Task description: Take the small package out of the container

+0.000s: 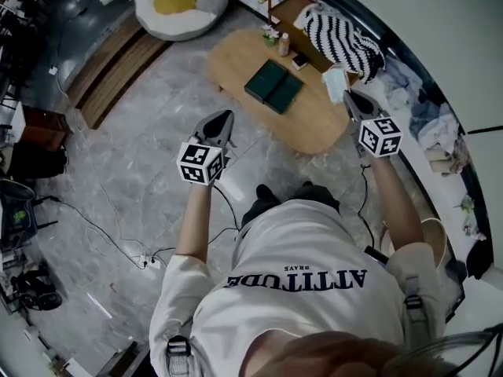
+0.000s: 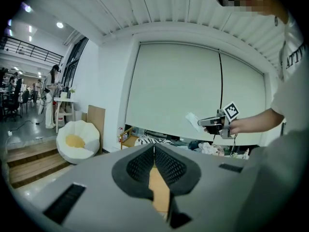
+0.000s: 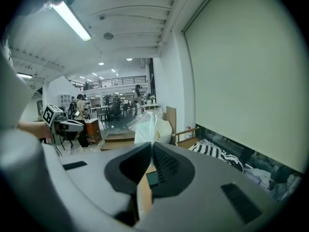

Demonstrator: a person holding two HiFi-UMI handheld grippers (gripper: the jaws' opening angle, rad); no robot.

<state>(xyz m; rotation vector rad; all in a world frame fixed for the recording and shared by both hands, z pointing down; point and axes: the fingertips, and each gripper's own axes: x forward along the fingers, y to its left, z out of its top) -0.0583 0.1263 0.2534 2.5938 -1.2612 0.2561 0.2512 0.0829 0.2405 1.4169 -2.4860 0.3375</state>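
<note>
A dark green container lies on the oval wooden table in front of the person. My right gripper is raised over the table's right end, shut on a small clear plastic package. That package sticks up from the closed jaw tips in the right gripper view, and shows white in the left gripper view. My left gripper hangs above the floor left of the table. Its jaws meet with nothing between them.
A white beanbag with a yellow centre sits at the far left past wooden steps. A striped cloth and small bottles lie at the table's far end. Cables and a power strip run across the floor.
</note>
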